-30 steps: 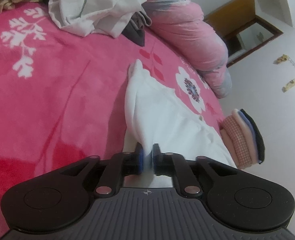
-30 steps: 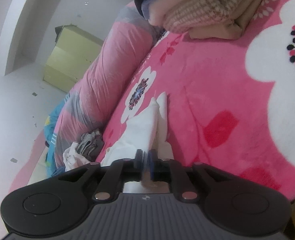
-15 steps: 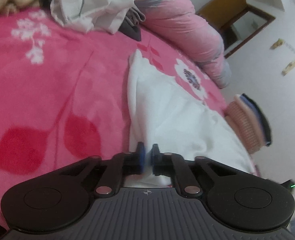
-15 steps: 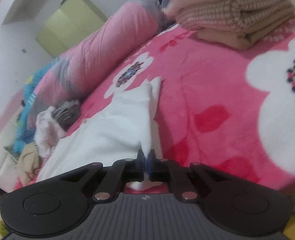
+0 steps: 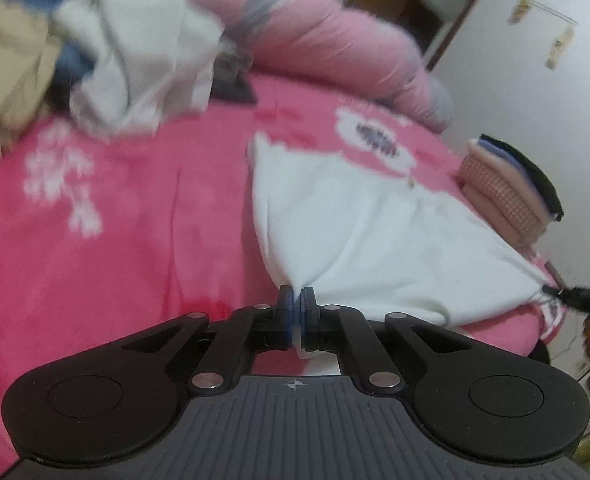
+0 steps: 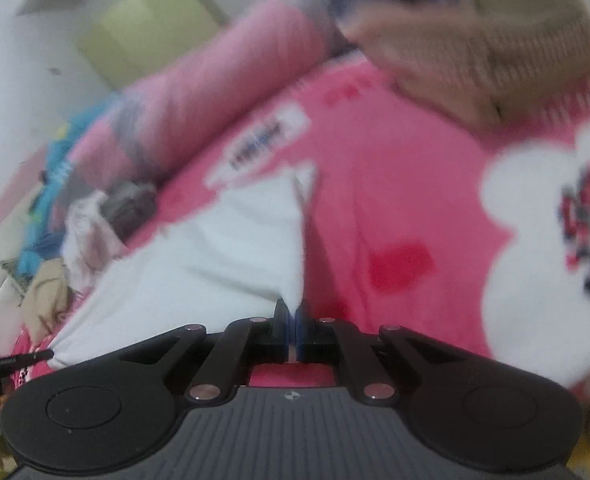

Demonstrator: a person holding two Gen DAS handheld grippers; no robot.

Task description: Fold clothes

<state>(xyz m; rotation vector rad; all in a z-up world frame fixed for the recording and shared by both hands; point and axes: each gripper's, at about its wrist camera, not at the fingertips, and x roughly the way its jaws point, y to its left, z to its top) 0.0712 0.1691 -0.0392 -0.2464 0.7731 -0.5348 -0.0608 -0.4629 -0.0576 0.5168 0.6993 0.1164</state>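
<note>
White garment (image 5: 375, 240) now stretched between fingers (image 5: 285, 308)

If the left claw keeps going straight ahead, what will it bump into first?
Probably only the white garment it is already pinching: the left claw points along it over the pink blanket. The pink bolster lies farther on, though depth is unclear.

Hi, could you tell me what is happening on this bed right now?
A person with a handheld gripper in each hand is folding laundry on a pink flowered blanket. The left gripper and the right gripper are each shut on a near corner of a white garment, which is stretched out between them. A stack of folded clothes sits at the bed's edge, and an unfolded pile waits farther back.
</note>
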